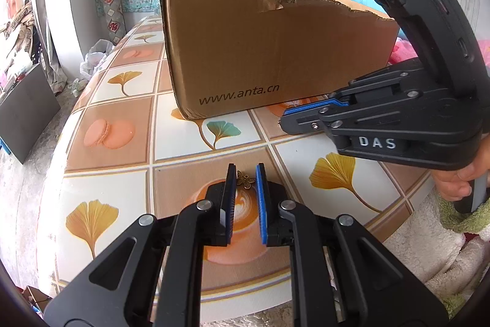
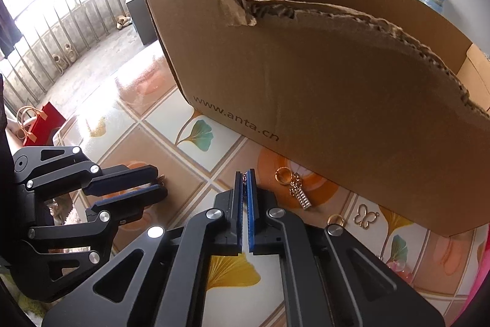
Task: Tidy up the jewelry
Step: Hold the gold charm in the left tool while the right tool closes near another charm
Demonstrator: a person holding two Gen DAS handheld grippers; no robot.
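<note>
Tablecloth (image 1: pixel 128 149) bears butterfly charm (image 1: pixel 245 180) between left claw (image 1: pixel 246 173) tips.

Left gripper (image 1: pixel 246 173) sits low over the tiled tablecloth (image 1: pixel 183 143), jaws a bit apart with a little bronze butterfly charm (image 1: pixel 245 180) right between the blue pads (image 1: pixel 261 189). Can't tell if they're touching it. Torn cardboard box (image 1: pixel 269 51) behind, right gripper (image 1: pixel 283 117) poking in beside its base, jaws look closed.

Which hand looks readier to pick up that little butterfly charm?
Left, probably. The butterfly charm lies between the open left gripper's fingertips. The right gripper sits off to the side, nearly closed on something small I cannot identify.
</note>
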